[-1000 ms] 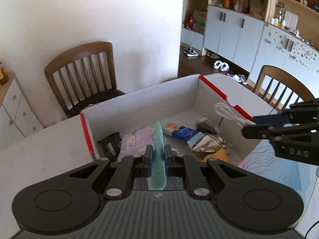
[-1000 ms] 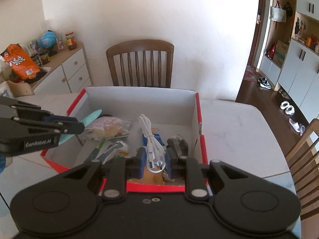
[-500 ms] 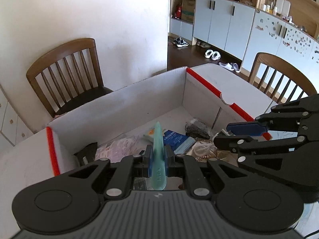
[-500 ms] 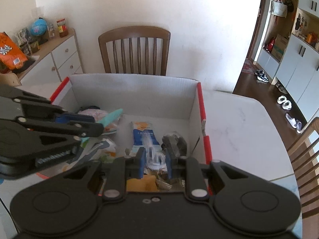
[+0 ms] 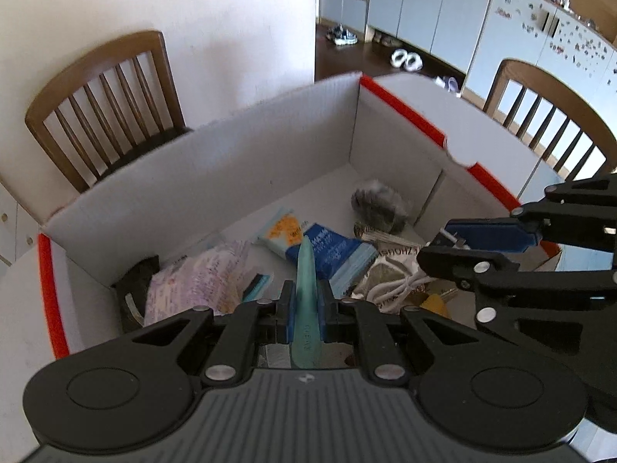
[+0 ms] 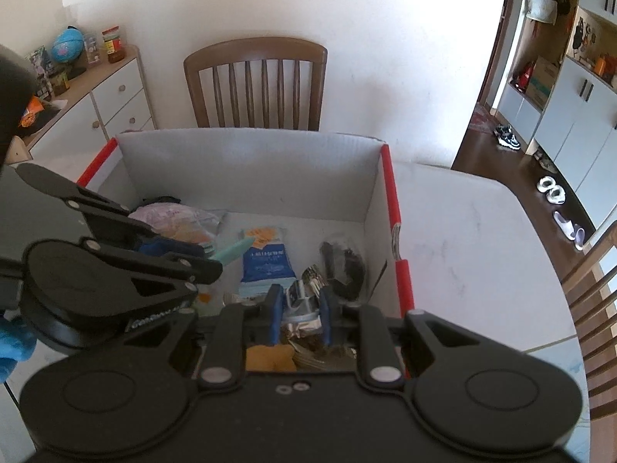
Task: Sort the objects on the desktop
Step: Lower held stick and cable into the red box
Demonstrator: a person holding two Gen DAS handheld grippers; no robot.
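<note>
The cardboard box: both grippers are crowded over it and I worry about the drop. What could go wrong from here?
1. The right gripper sits close beside the left gripper over the box; they could knock together.
2. The white cable trails onto the foil packet and may snag it.
3. The long teal stick could land propped on the packets.
</note>
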